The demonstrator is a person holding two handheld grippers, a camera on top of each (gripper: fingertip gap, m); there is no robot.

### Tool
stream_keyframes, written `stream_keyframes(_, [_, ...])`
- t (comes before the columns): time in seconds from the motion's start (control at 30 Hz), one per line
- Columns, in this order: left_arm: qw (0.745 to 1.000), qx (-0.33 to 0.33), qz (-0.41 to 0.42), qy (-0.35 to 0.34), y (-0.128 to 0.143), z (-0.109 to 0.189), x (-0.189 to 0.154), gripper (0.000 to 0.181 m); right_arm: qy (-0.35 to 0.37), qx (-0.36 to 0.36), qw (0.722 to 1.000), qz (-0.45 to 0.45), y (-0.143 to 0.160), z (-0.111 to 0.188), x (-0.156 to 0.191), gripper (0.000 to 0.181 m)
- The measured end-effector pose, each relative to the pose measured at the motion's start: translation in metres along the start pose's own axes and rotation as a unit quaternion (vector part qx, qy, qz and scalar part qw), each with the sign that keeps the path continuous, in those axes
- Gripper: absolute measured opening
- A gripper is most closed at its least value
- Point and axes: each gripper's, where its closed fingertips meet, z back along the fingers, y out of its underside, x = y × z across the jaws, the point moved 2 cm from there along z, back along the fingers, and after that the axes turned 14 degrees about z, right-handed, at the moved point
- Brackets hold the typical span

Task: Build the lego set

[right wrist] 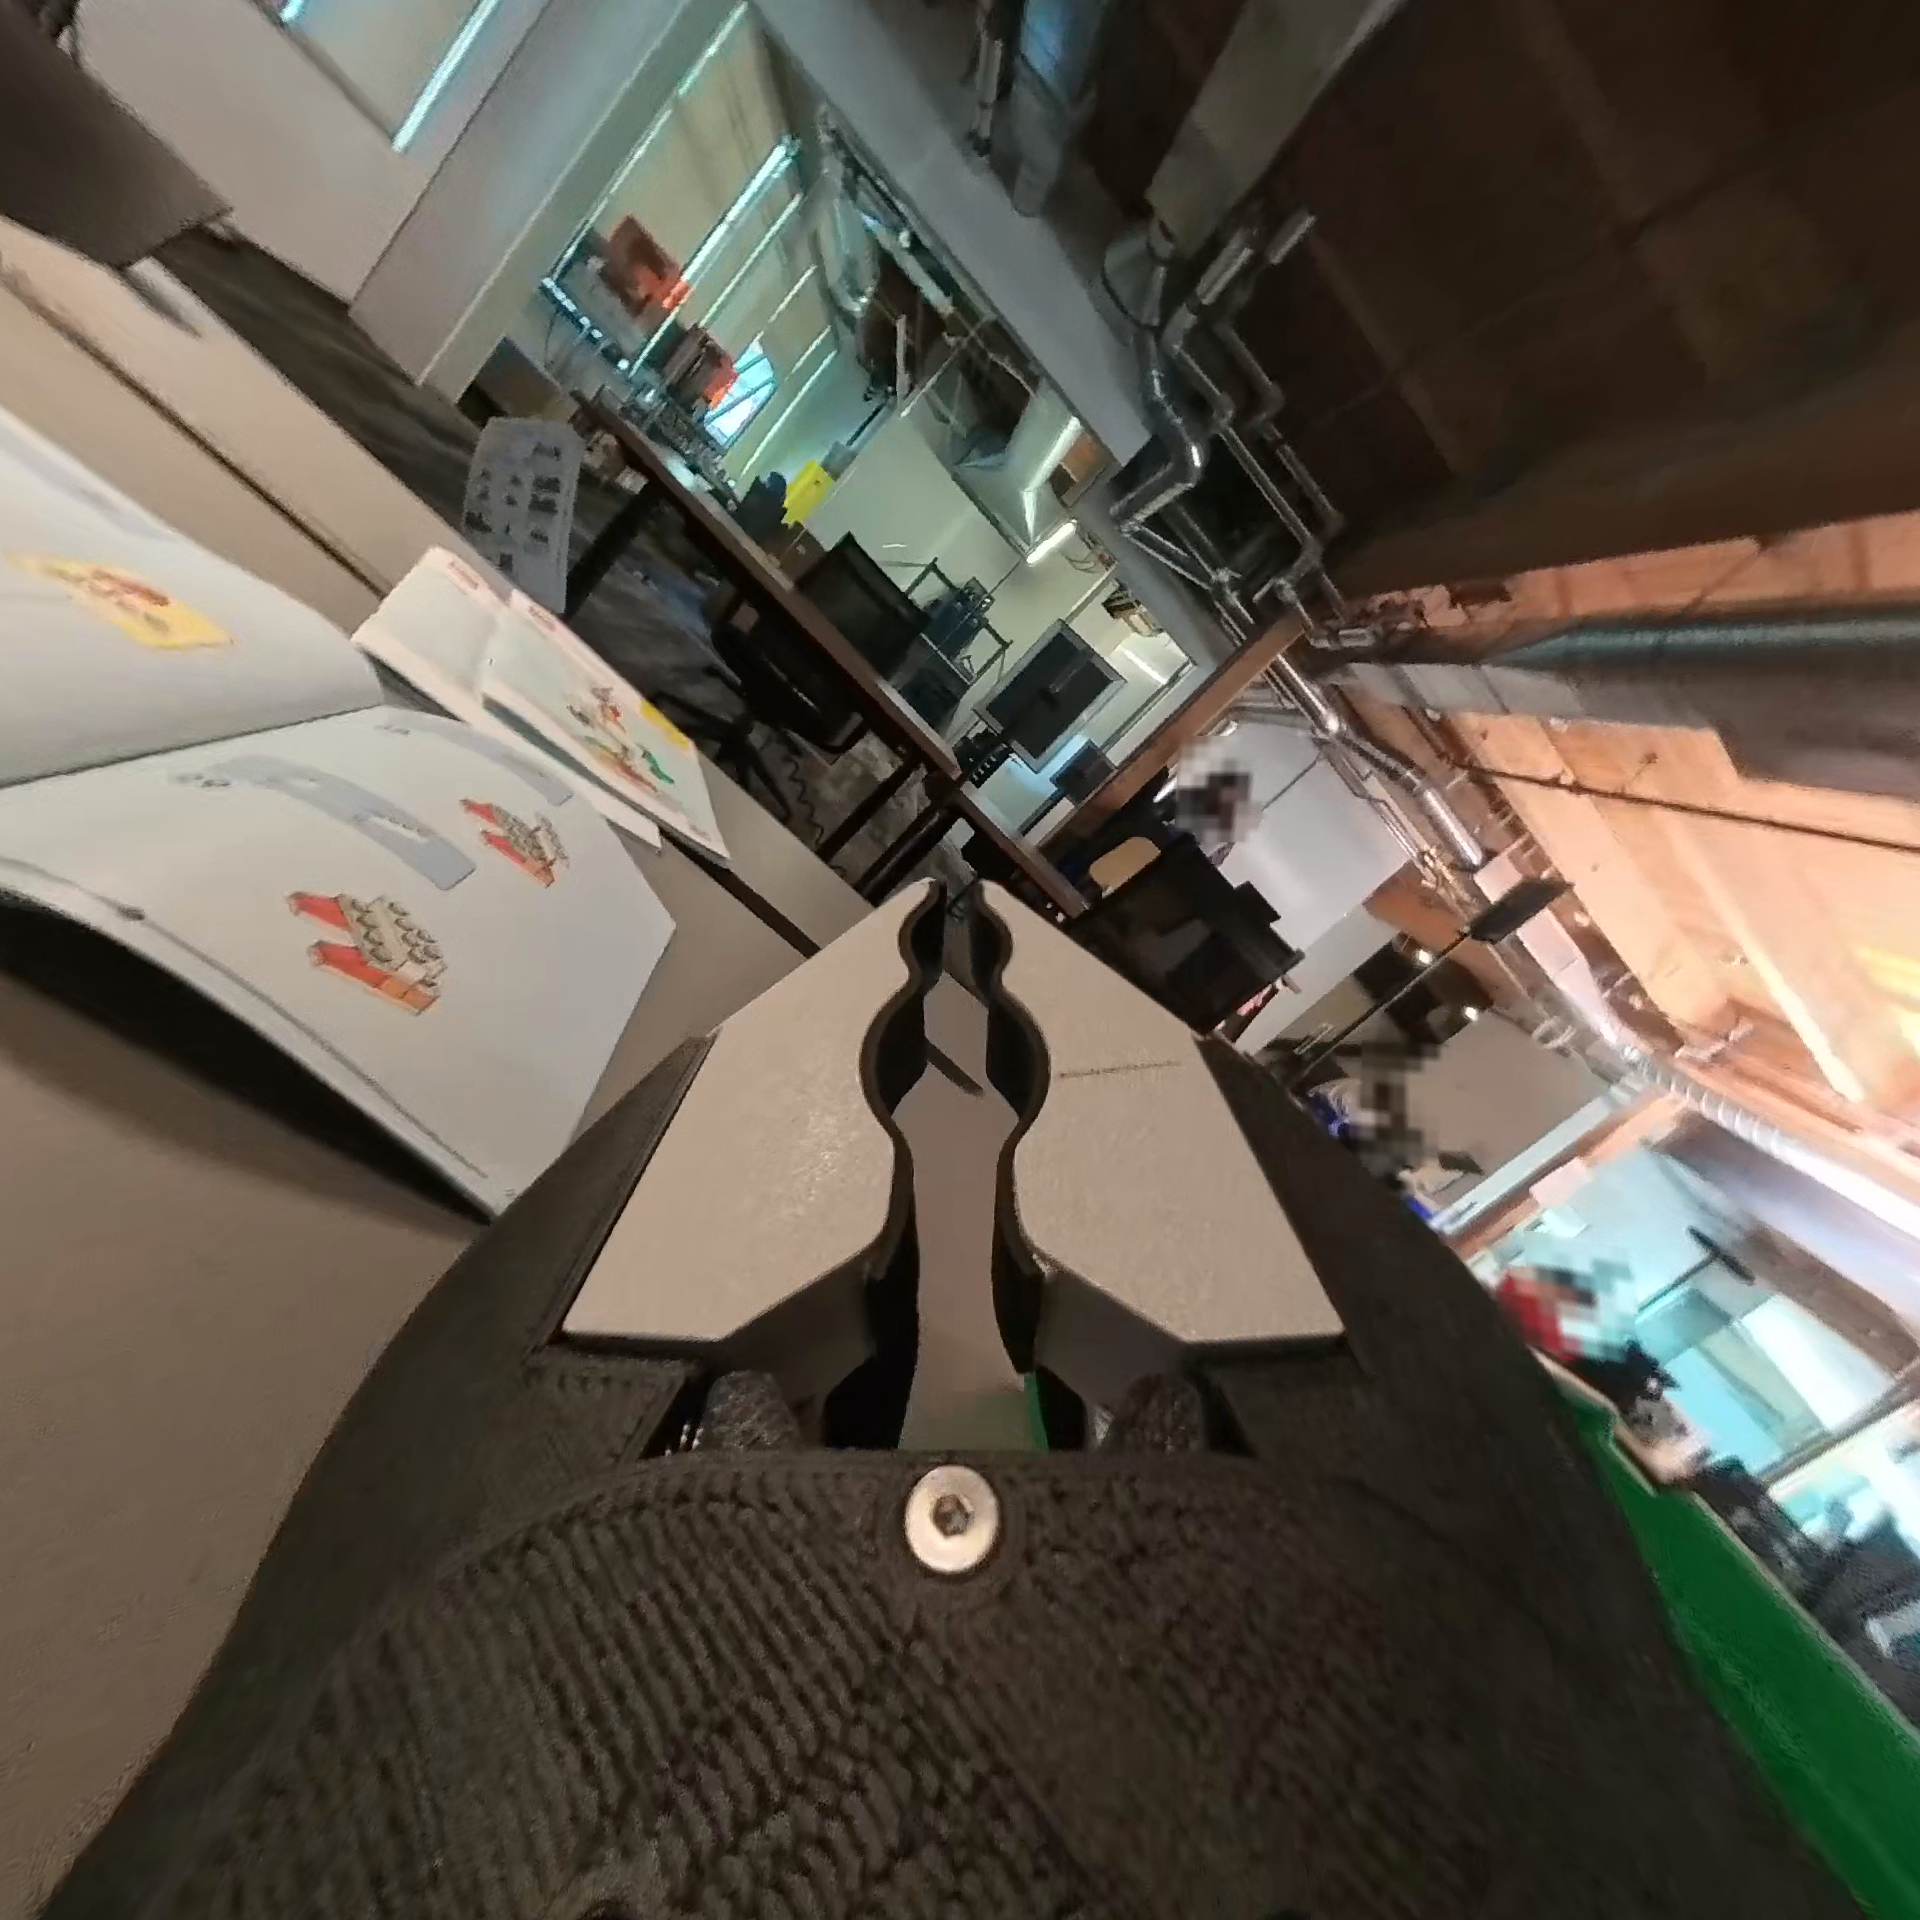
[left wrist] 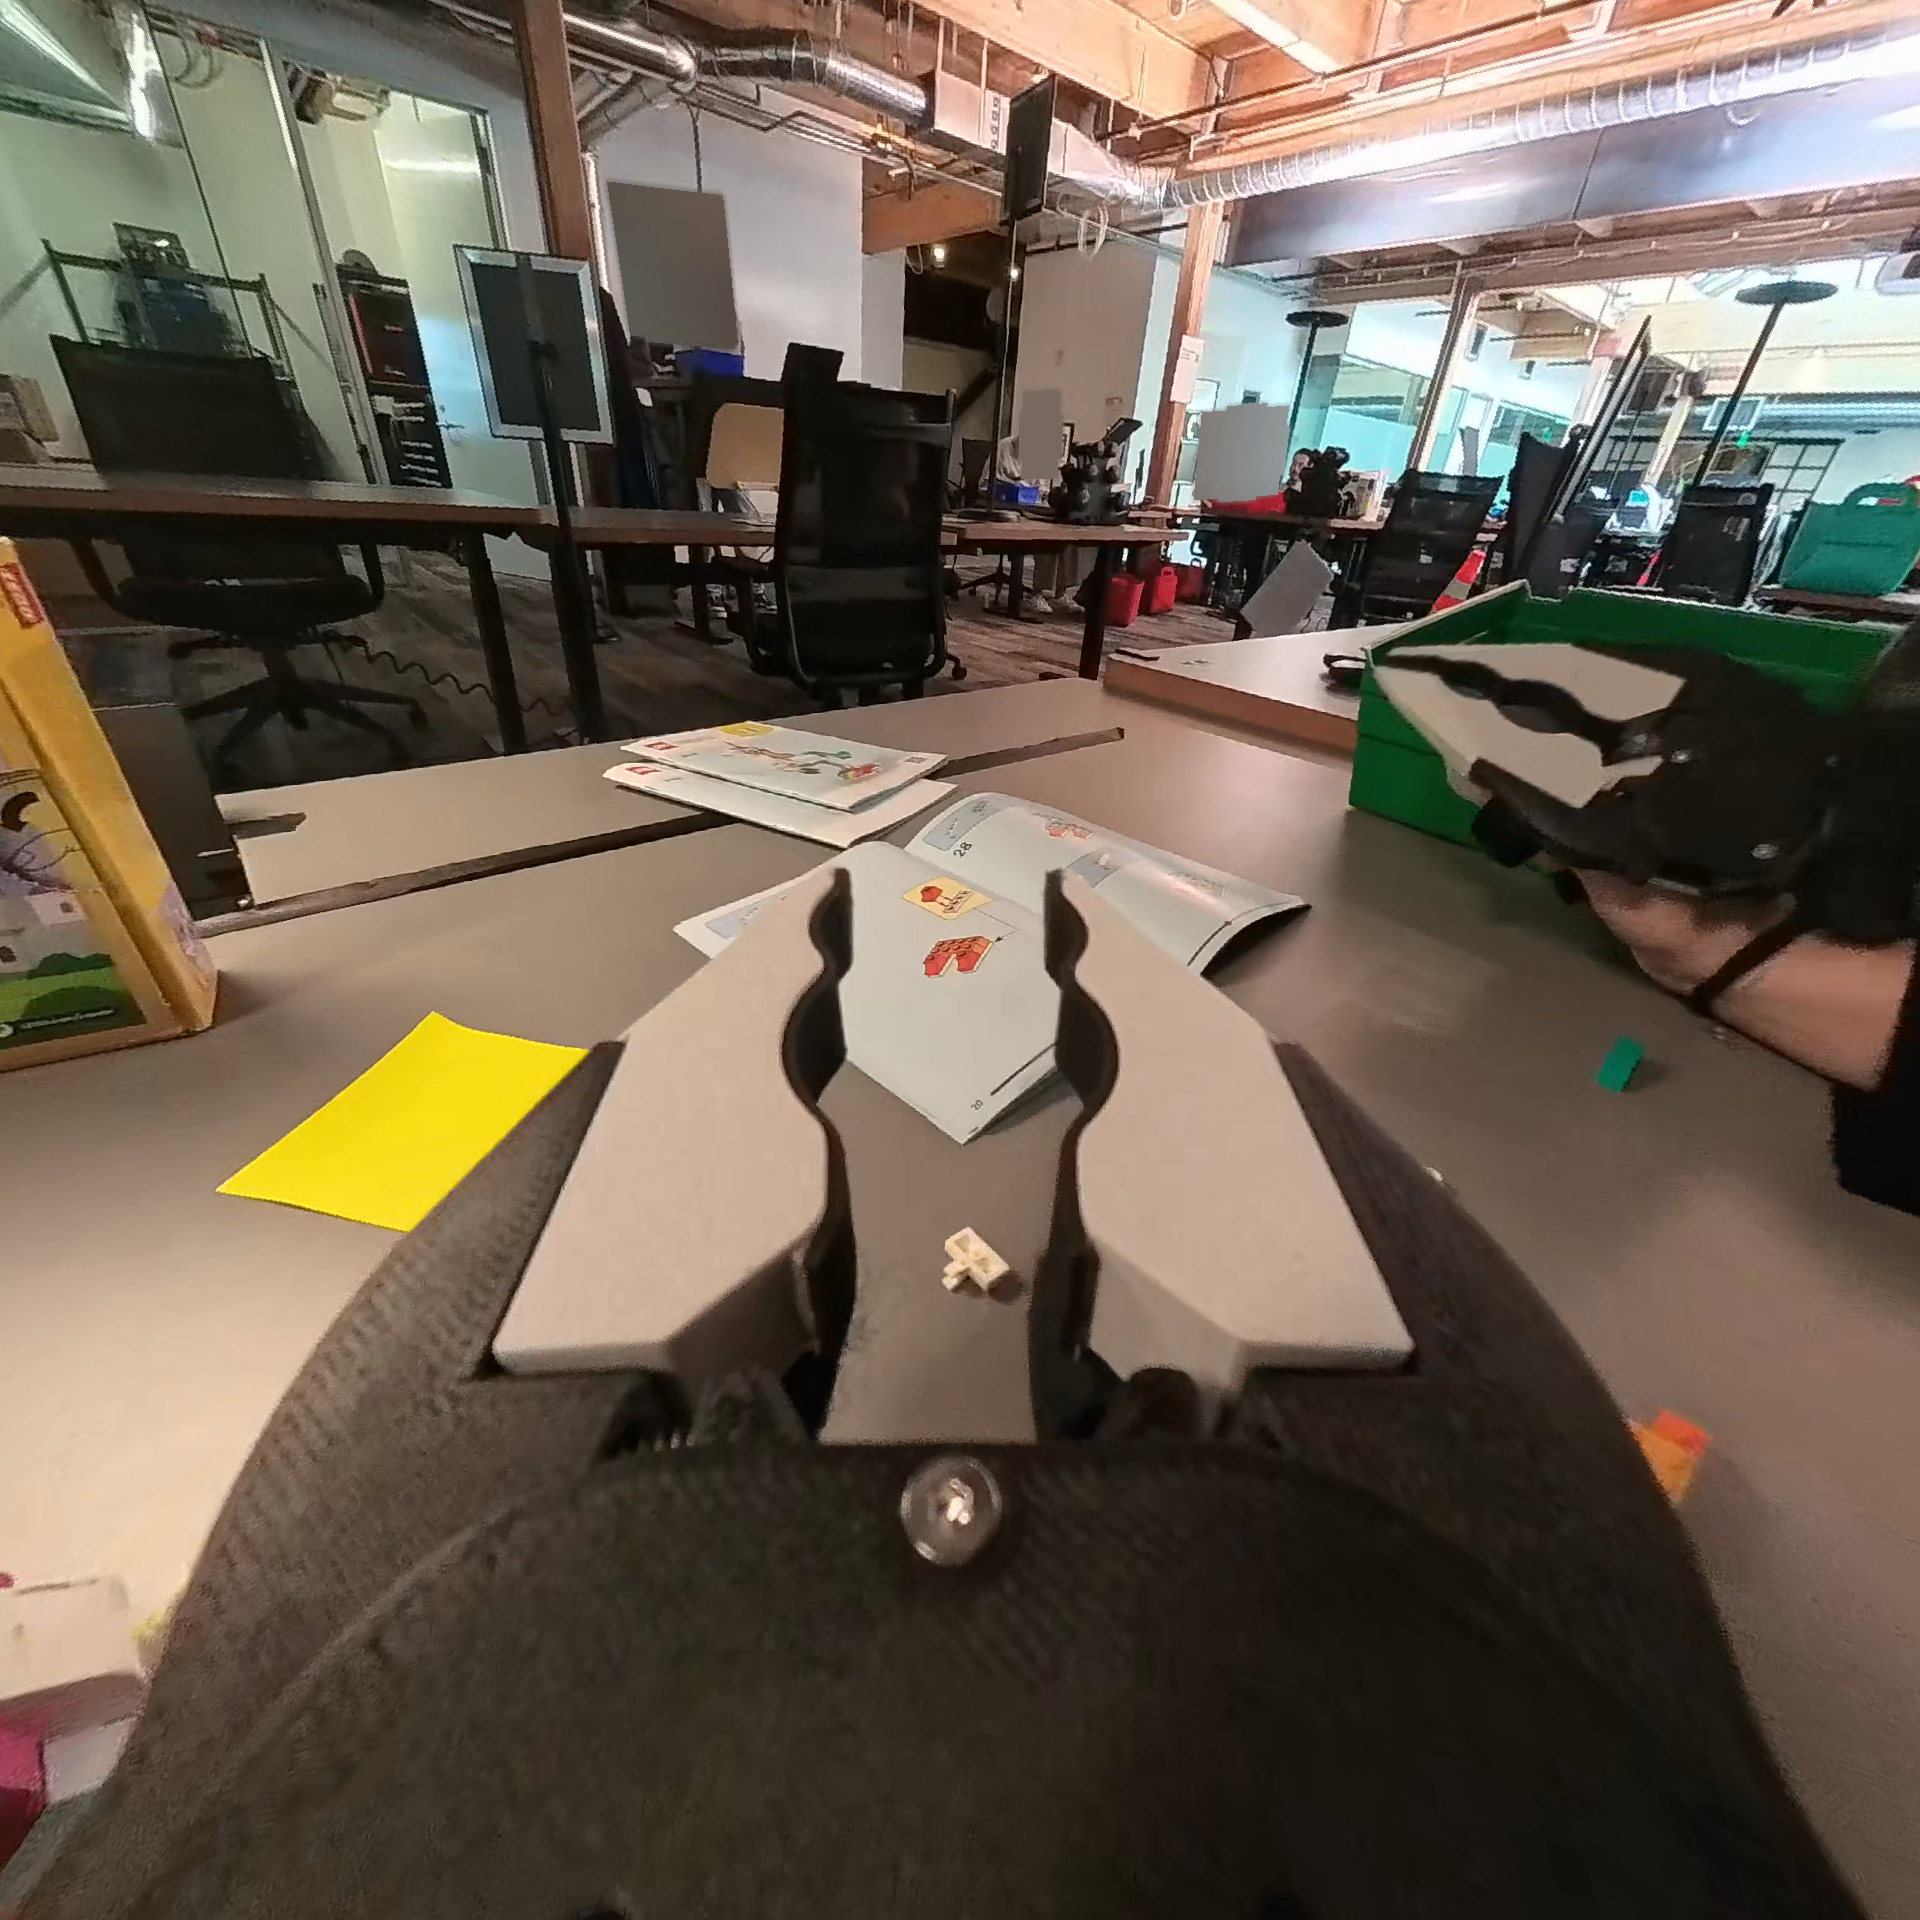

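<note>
My left gripper (left wrist: pixel 948 883) is open, its fingers spread wide above the open instruction booklet (left wrist: pixel 966 987). A small white lego piece (left wrist: pixel 977 1259) lies loose on the grey table (left wrist: pixel 1351 1195) between the bases of the fingers, touching neither. My right gripper (right wrist: pixel 956 891) is tilted sideways and raised off the table, with its fingertips drawn together. It also shows in the left wrist view (left wrist: pixel 1397 660), held by a hand in front of the green box (left wrist: pixel 1621 727), tips meeting in a point. The booklet shows in the right wrist view (right wrist: pixel 312 914) to the left of the fingers.
A small green brick (left wrist: pixel 1621 1065) lies on the table near the hand. A yellow sheet (left wrist: pixel 405 1122) and the set's yellow box (left wrist: pixel 83 883) are at the left. Two closed booklets (left wrist: pixel 779 779) lie behind. An orange piece (left wrist: pixel 1668 1449) sits at the right, white and pink pieces (left wrist: pixel 52 1683) at the lower left. One gripper's finger ends stand about 30 centimeters off the other's.
</note>
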Motion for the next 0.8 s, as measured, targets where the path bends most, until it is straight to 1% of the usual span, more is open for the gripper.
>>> stream_keyframes(0.13, [1.0,0.005,-0.003,0.005,0.002,-0.001,-0.002,0.035,-0.018,-0.02,0.999,0.04,-0.011,0.001,0.01,0.0])
stream_keyframes(0.37, [1.0,0.014,0.007,0.014,0.005,-0.002,-0.004,0.035,-0.018,-0.013,1.0,0.009,-0.007,0.0,0.007,0.001])
stream_keyframes(0.57, [1.0,0.02,0.009,0.02,0.006,-0.003,-0.005,0.034,-0.032,-0.013,0.999,0.034,-0.007,0.0,0.013,0.001])
stream_keyframes(0.8, [0.999,0.02,0.015,0.023,0.006,-0.003,-0.004,0.034,-0.04,-0.014,0.999,0.031,-0.008,-0.001,0.016,0.001])
